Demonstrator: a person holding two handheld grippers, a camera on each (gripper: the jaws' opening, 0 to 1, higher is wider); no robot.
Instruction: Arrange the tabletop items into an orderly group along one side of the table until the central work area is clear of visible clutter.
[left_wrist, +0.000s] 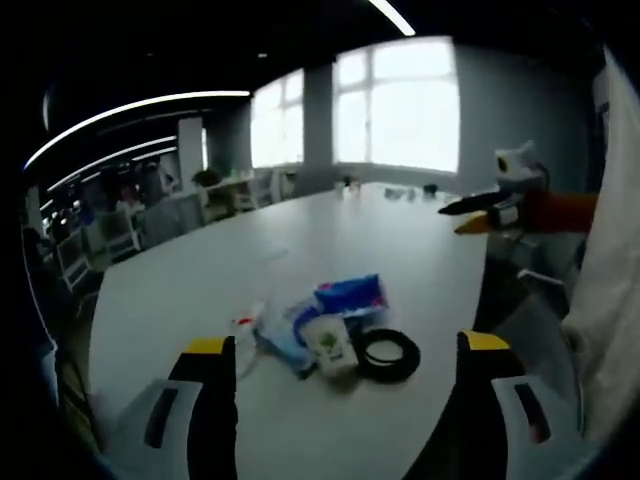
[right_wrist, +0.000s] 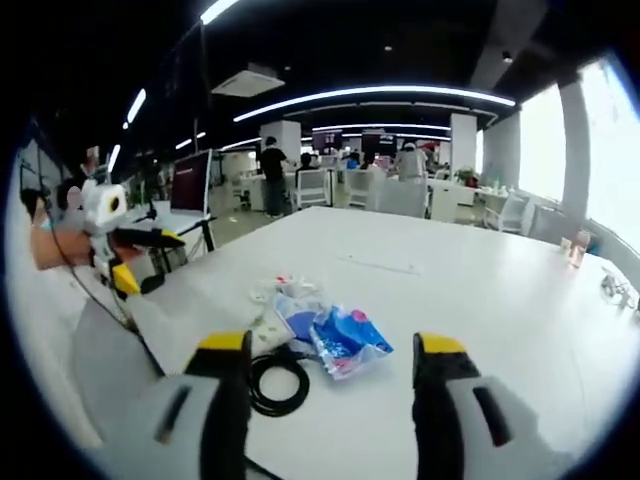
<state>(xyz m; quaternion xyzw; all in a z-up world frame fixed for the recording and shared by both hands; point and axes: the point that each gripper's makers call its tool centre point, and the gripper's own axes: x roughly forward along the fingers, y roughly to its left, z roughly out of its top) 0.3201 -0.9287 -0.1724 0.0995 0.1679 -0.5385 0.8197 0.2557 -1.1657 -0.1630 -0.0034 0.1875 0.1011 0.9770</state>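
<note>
Left gripper view: the left gripper (left_wrist: 345, 375) hovers over the near edge of the long white counter (left_wrist: 200, 270), its two yellow-tipped fingers (left_wrist: 208, 352) standing well apart with nothing between them. Just beyond the fingers lies one small cluster. It holds one blue packet (left_wrist: 352, 294), its long axis running across the view and tilted up slightly to the right. One white pouch (left_wrist: 331, 346) with a green mark touches the packet's near side, its long axis pointing away from the camera. One black cable coil (left_wrist: 388, 355) lies flat just right of the pouch. One clear wrapper (left_wrist: 250, 325) with a red spot sits at the left. The right gripper (left_wrist: 490, 210) enters from the right, above the counter's edge; whether its fingers are apart cannot be told here.

Right gripper view: the right gripper (right_wrist: 330, 380) has its fingers (right_wrist: 438, 350) spread wide and empty. The same cluster lies ahead: blue packet (right_wrist: 350, 340) pointing diagonally, cable coil (right_wrist: 278, 382) left of it, clear wrapper (right_wrist: 285, 290) behind. The left gripper (right_wrist: 125, 255) shows at far left.
</note>
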